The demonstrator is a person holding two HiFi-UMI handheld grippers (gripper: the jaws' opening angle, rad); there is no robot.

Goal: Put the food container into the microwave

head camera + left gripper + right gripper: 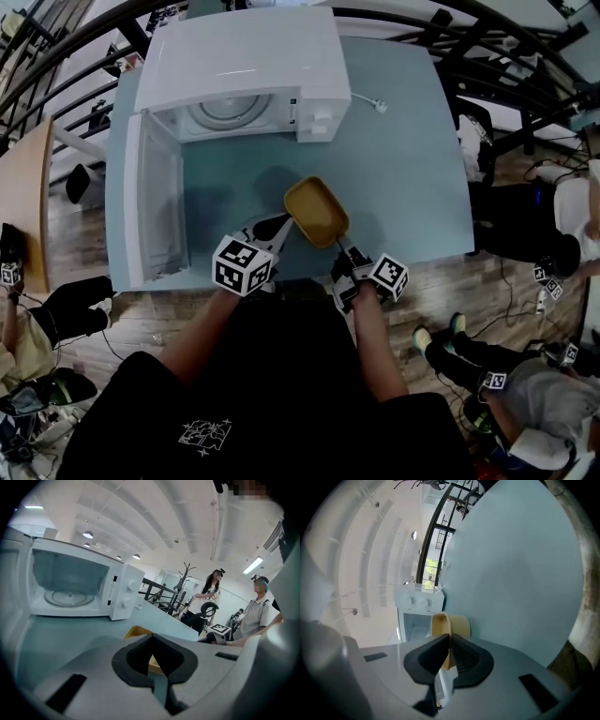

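Right gripper: my jaws are closed down on the near rim of the container. The thin yellow wall is pinched between the dark ribbed pads. From the head view the grip is at the near right corner.

Left gripper: jaw tips are together, with only a diamond-shaped hollow left behind them. Yellow shows through that hollow and just over the tips. From above the tips sit at the container's near left corner. I can't tell whether they touch it or nip any rim.

The container is a mustard yellow plastic tray, rectangular with rounded corners. It's shallow, smooth and looks empty. It sits on the bench in front of the microwave, turned at an angle, not inside it.

The bench top is matte pale blue-grey with rounded corners.

The microwave is a glossy white box, its door swung wide to the left. A round glass turntable is visible inside. Two knobs sit on the right panel. A white cord end lies on the bench right of it.

My gripper bodies are grey plastic and block the lower part of both gripper views. The container's near end is hidden behind them. Other people sit at the edges, partly cut off.
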